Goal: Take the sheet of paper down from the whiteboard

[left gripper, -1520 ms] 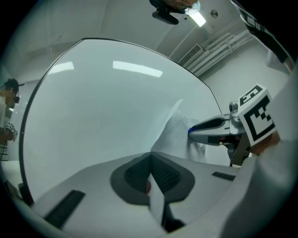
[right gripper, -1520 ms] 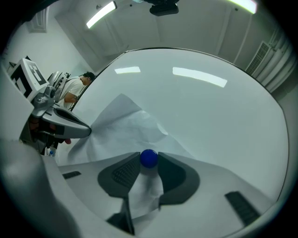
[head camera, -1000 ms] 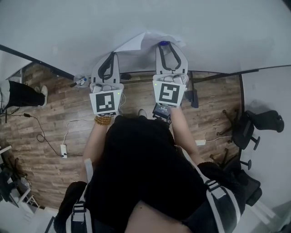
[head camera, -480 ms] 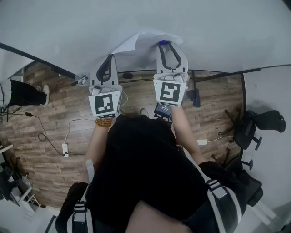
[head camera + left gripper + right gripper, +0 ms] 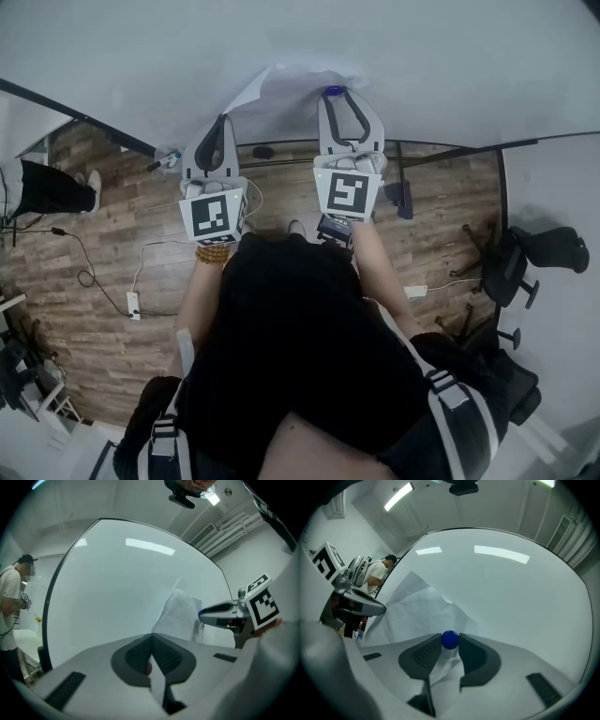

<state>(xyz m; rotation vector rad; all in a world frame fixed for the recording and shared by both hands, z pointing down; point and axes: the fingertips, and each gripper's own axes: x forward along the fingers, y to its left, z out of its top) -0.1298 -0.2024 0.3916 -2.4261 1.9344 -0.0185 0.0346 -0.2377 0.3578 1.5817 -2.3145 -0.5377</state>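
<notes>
Nearest are the two grippers, both held out level at the board. The left gripper [image 5: 151, 637] is clenched. A small red thing [image 5: 149, 668] is pinched between its jaws, but it is too small to tell what it is. This gripper is to the left of the paper and does not touch it.

The right gripper [image 5: 450, 645] is at the right side of the paper. Its jaws stand wide, one on each side of a round blue magnet [image 5: 449, 639], and they look to be squeezing it. The magnet sits on the paper and pins it to the board.

Just past the jaws is the paper [image 5: 417, 606], up on the whiteboard [image 5: 520, 592]. Its left side bulges away from the board and looks loose and crinkled. Only the part by the blue magnet is pressed to the board.

I think the job is partly done. One side of the paper hangs free, and the magnet that holds the other side is in the right jaws. What is left is to pull that magnet off, take hold of the paper and bring it down. No gripper has the paper, so it may drop once the magnet comes away.
</notes>
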